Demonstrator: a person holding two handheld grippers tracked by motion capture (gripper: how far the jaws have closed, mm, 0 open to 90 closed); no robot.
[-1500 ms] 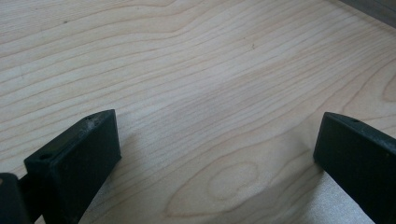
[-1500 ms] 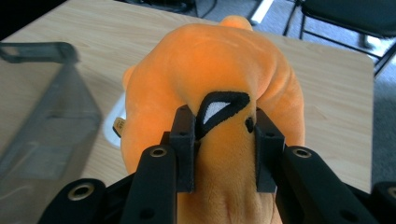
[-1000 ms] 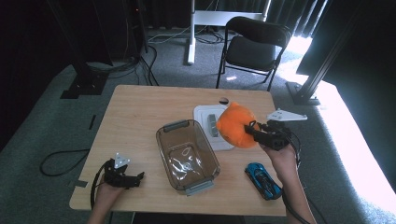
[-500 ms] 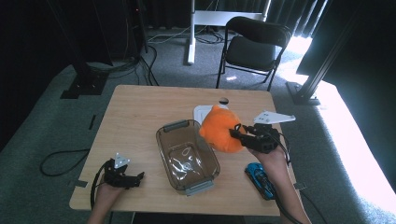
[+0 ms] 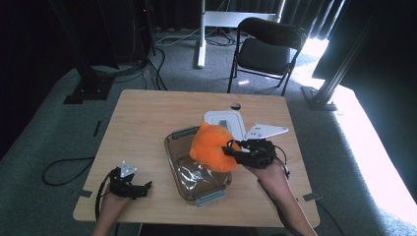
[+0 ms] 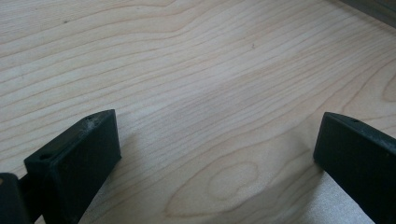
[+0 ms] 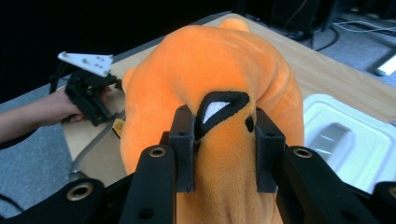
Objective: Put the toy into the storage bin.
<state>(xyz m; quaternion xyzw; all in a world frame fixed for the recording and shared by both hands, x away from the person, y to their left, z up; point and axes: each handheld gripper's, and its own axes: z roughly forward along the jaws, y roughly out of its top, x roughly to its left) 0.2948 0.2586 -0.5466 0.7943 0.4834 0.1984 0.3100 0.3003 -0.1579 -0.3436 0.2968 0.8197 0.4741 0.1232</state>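
The right gripper [image 5: 231, 149] pinches the orange plush toy [image 5: 212, 146] between its 2 jaws, holding it over the glass dish [image 5: 183, 140], likely to drop it in; the left gripper [image 5: 146, 186], jaws spread, rests idle at 7 o'clock on the table [image 5: 147, 113].

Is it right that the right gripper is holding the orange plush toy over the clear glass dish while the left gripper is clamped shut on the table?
Not quite. The right gripper does hold the orange plush toy over the clear glass dish, but the left gripper is open: the left gripper view shows its jaws wide apart over bare table.
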